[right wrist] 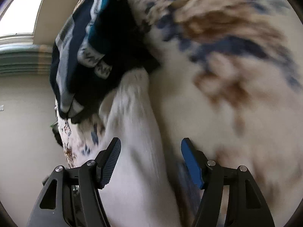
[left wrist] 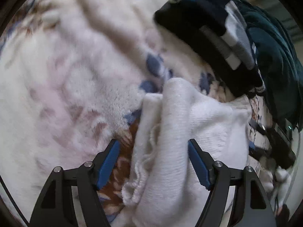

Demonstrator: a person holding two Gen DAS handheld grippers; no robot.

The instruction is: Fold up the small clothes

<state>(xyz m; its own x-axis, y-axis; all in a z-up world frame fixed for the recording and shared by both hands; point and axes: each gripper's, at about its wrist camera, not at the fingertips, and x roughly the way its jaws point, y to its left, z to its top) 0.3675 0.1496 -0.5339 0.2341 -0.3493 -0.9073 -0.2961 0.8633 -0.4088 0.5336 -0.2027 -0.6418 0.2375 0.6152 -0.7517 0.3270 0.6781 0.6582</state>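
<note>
White knit garment (left wrist: 170, 132) lies rumpled on the fleecy floral blanket (left wrist: 66, 75), running between the spread fingers of the left gripper (left wrist: 153, 163) and of the right gripper (right wrist: 151, 163); neither pair grips it. Beyond it, a pile of dark folded clothes (left wrist: 217, 37) rests on the blanket.

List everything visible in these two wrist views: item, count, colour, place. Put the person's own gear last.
White knit garment: one, white, lying on the blanket between both sets of jaws.
Floral fleece blanket: one, cream with blue and brown flowers, covering the work surface.
Pile of dark clothes: one stack, black, teal and grey, on the blanket beyond the garment.
Left gripper: one, black with blue pads, jaws open astride the garment.
Right gripper: one, same colours, jaws open over the garment.
</note>
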